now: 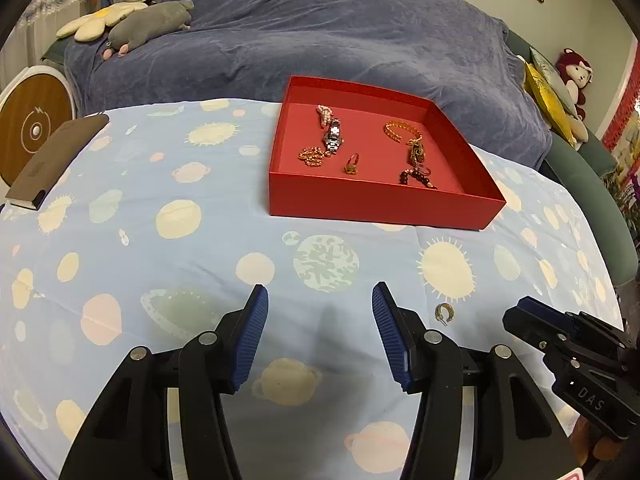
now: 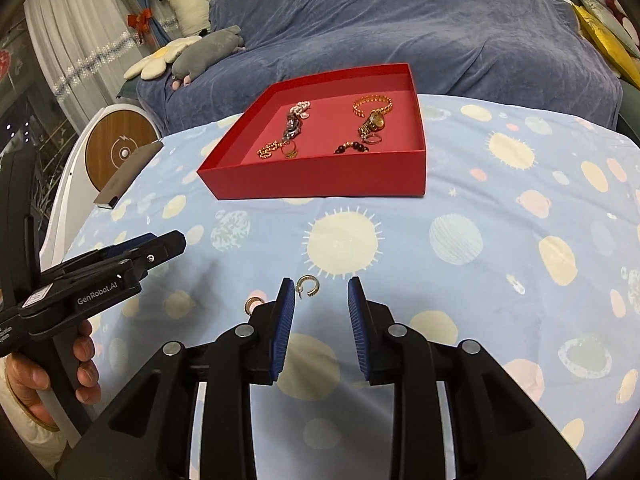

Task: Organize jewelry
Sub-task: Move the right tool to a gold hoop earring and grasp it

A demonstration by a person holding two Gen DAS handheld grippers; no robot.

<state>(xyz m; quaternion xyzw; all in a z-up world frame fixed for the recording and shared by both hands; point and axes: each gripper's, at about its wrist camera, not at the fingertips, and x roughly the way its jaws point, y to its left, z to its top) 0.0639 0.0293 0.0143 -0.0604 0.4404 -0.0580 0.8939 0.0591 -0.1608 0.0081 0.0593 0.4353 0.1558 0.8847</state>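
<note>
Right claw (image 2: 318, 304): jaws partly apart, nothing between the pads, nothing held. One open hoop earring (image 2: 308, 285) lies on the bench cloth (image 2: 500, 208) just ahead of the tips, slightly toward the left pad; its gap faces the claw. A second earring (image 2: 253, 304) lies just outside that left pad, partly hidden by it.

Left claw (image 1: 320, 300): jaws wider, empty, over bare cloth — an earring (image 1: 444, 313) lies off to its right. The right claw is judged nearer to both pieces (the left would have to cross over).

Red tray (image 2: 320, 182), further back on the bench, already holds watches, chains and rings.
</note>
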